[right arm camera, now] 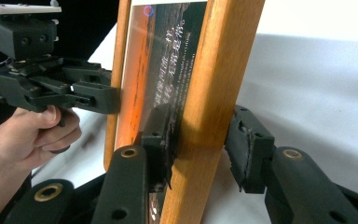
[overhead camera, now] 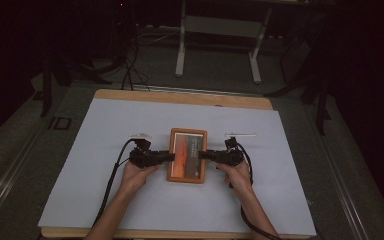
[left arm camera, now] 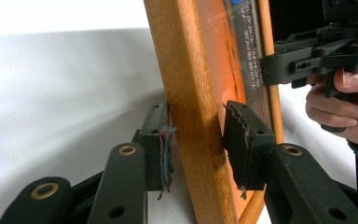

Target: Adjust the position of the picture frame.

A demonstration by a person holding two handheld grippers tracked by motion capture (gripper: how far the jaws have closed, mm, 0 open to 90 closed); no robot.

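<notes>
Wooden table: its edge [overhead camera: 180, 96] shows beyond a pale sheet [overhead camera: 95, 165] that covers most of the top.
Room: dark; grey floor, a white metal stand [overhead camera: 220, 30] behind the table, cables on the floor at the left.
Picture frame [overhead camera: 187, 155]: orange-brown wood around an orange and dark print with lines of text, at the middle of the sheet.
Long axis: runs away from the person, short sides near and far.
Left gripper [overhead camera: 167, 157]: jaws set around the frame's left rail; in its own view [left arm camera: 196, 144] one pad touches, the other stands just off.
Right gripper [overhead camera: 205, 156]: jaws around the right rail [right arm camera: 200, 140], one pad touching, the other slightly apart.
</notes>
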